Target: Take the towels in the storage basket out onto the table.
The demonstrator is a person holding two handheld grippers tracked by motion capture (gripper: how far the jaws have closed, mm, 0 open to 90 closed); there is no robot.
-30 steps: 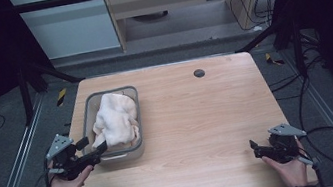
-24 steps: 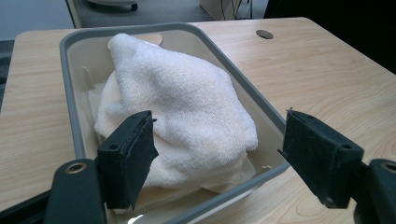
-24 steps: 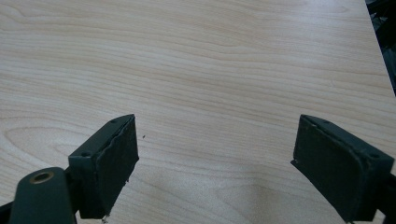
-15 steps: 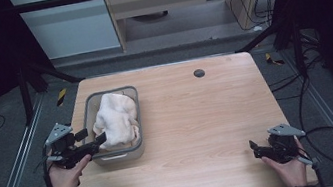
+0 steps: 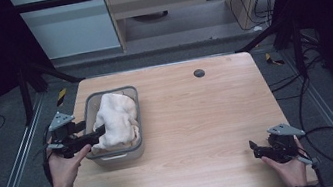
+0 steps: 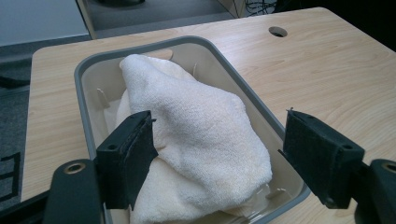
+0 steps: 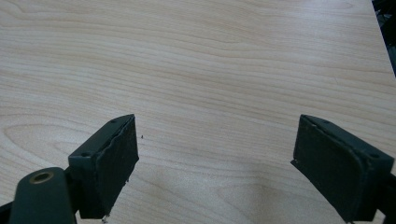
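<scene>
A: Starting at the left, what's there?

B: The left tongs (image 5: 94, 134) hang over the near left rim of the grey bin (image 5: 86, 105), which stands on the left part of the counter (image 5: 201, 133). Their jaws are spread, with the cream towel (image 5: 117, 119) bunched up inside the bin between and below them. In the left gripper view the left pad (image 6: 133, 154) seems to touch the cloth, the other stands clear over the bin's rim, so nothing is pinched.

A: So how far along is the job?

B: Barely begun, I'd judge. The towel lies heaped in the bin, not lifted, not clamped. Closing on it and pulling it out are all left to do.

A: And further right?

B: Bare wood, one round cable hole (image 5: 199, 73) near the far edge, then the right tongs (image 5: 255, 149) at the near right corner, jaws spread over nothing.

A: The count?

B: One bin, one towel, one hole, two tongs.
</scene>
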